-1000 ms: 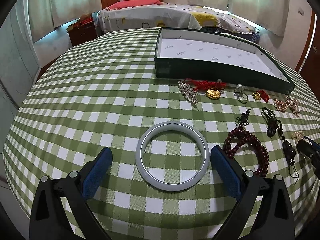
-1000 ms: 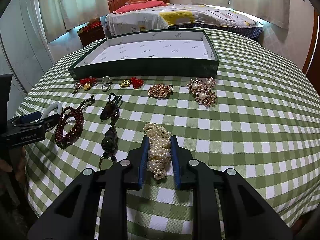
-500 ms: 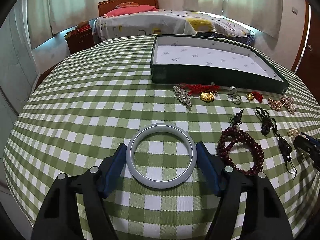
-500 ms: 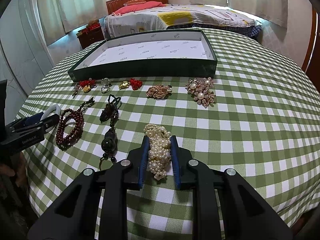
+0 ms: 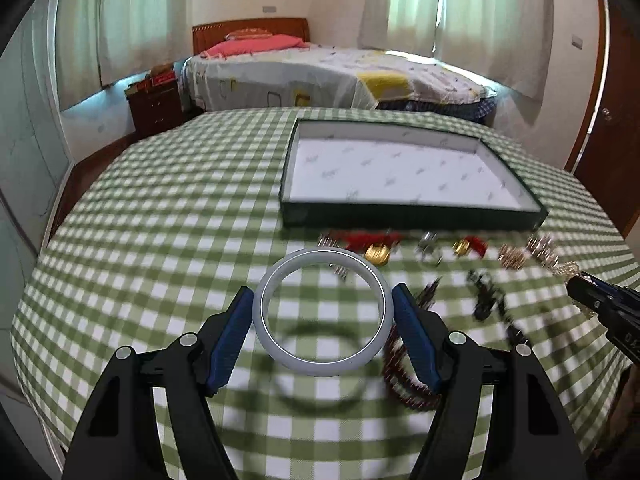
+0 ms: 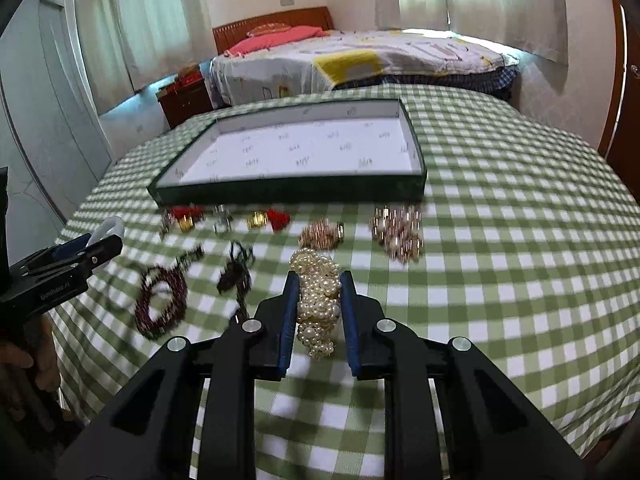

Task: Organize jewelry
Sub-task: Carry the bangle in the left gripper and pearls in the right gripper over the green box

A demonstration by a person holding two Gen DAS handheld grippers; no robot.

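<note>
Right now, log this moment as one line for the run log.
left gripper: shut on jade bangle, lifted | right gripper: shut on pearl bracelet, lifted | tray: empty

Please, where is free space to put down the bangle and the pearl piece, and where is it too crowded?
The white floor of the green tray is bare, so the grey bangle and pearl bracelet fit there. The checked cloth left of the tray and right of the pearl brooch is also bare. The strip in front of the tray is crowded with jewelry, including the dark red bead bracelet.
</note>
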